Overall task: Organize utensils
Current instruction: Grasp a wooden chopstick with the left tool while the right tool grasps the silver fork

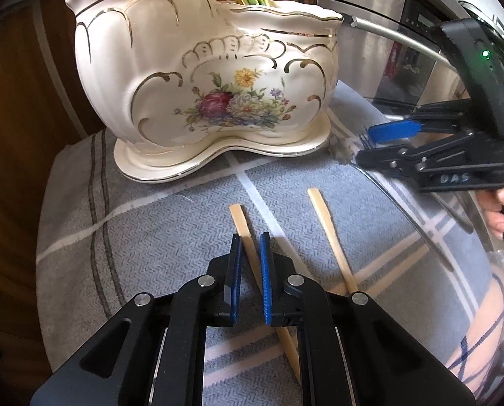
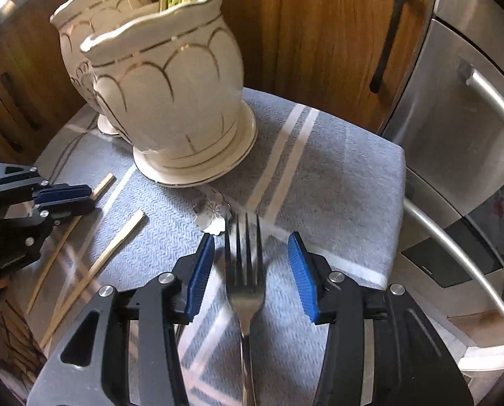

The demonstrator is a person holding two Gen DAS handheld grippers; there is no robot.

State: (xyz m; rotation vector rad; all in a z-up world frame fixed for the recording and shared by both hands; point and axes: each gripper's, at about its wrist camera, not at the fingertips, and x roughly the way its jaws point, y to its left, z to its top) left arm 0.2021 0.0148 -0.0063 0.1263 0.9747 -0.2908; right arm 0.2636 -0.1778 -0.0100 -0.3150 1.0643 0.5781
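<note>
Grey cloth: fork between open right gripper pads.

A grey striped cloth bears the ceramic holder, chopsticks and fork.

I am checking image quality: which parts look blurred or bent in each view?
Left wrist view: sharp, but the fridge handle curves from fisheye distortion. Right wrist view: the fork and the ceramic holder show motion blur; its corners are dark.
</note>
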